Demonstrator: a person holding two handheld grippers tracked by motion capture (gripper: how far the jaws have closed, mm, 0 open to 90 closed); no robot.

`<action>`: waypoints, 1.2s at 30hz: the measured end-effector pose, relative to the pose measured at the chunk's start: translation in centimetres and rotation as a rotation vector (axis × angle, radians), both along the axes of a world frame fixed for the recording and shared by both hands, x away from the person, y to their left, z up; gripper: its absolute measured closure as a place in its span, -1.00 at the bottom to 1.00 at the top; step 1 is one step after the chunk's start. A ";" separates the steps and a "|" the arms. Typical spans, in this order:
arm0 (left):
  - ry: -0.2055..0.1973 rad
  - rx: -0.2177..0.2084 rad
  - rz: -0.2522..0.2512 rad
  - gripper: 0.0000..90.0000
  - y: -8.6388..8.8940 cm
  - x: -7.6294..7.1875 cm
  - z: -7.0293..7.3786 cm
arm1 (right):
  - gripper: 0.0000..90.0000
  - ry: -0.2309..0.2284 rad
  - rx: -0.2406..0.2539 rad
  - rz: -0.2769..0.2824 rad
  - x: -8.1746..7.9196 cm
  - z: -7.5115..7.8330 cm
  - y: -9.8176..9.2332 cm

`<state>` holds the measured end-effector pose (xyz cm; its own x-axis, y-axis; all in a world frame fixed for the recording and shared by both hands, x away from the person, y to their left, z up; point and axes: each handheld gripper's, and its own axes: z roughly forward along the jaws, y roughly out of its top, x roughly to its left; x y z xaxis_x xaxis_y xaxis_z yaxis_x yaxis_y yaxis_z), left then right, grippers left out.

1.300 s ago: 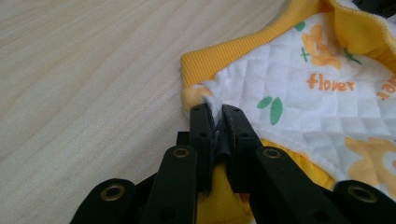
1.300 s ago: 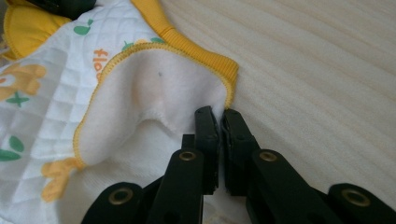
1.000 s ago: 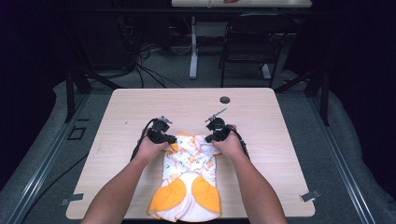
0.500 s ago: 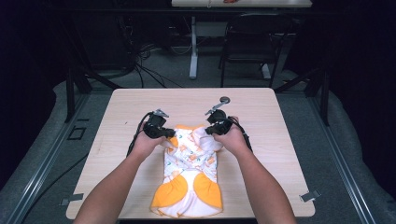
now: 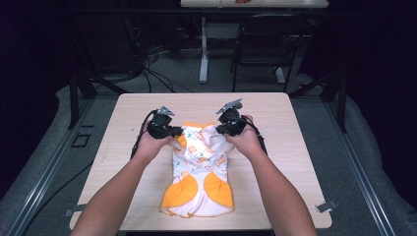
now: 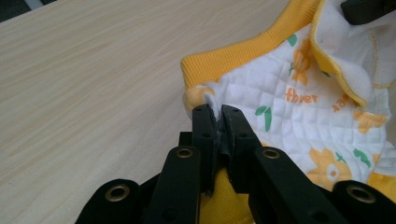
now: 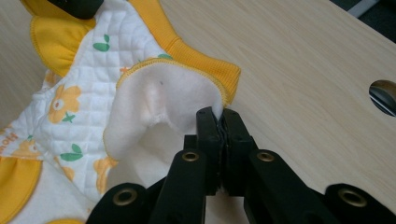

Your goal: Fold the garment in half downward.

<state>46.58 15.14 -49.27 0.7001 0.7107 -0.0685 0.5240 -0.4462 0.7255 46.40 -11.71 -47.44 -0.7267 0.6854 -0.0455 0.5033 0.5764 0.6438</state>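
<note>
A small white quilted garment (image 5: 199,172) with orange flowers, orange trim and orange patches lies lengthwise on the wooden table (image 5: 123,123). Its far end is lifted off the surface. My left gripper (image 5: 173,132) is shut on the garment's left top corner (image 6: 205,95), with white fabric pinched between the pads. My right gripper (image 5: 220,129) is shut on the right top corner (image 7: 219,105), where the fleece lining folds outward. The garment's near end with two orange patches still rests on the table.
A round cable hole (image 5: 234,103) sits in the table near the far edge, also seen as the cable hole (image 7: 384,95) at the right. Beyond the table stand a chair (image 5: 265,49) and a table leg (image 5: 203,54) with cables on the floor.
Both grippers have risen and moved toward the far side with the garment's top corners, lifting and stretching its far end. The near end has slid slightly away from the front edge.
</note>
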 end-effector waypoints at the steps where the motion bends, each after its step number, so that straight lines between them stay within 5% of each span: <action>1: -0.006 0.004 0.003 0.88 0.0 0.0 0.1 | 0.95 -0.004 0.001 0.001 0.0 0.1 0.0; 20: -0.106 -0.027 0.001 0.88 0.1 0.1 3.7 | 0.95 -0.108 0.026 -0.008 -0.3 3.8 -0.6; 36: -0.114 -0.029 -0.034 0.88 0.7 -1.4 3.5 | 0.95 -0.135 -0.008 0.056 -2.1 4.2 -0.3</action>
<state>45.19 15.89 -45.75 0.7283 0.6852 -0.0072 0.4220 -0.4402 0.7925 44.31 -12.00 -43.21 -0.7511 0.6428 -0.1506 0.3794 0.6069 0.6983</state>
